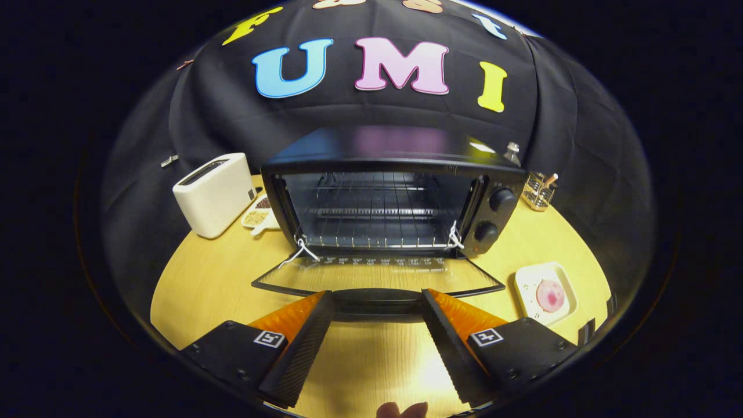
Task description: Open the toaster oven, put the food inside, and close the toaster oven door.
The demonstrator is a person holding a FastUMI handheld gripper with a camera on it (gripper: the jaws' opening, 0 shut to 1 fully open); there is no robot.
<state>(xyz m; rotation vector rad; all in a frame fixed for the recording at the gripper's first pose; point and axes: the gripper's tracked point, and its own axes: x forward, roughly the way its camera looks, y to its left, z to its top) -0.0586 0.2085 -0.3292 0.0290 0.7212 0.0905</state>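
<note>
Oven open, food not yet fetched.
Our gripper (377, 302) has its jaws apart and empty at the dropped glass door's black handle (377, 301); next we need the pink round food (549, 294) on its white plate (525, 288), beside the black toaster oven (383, 154).

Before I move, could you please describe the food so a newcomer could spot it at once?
Start at the black toaster oven, its door folded down. On the wooden table on its knob side sits a small white plate. The food is the round pink piece on it.
</note>
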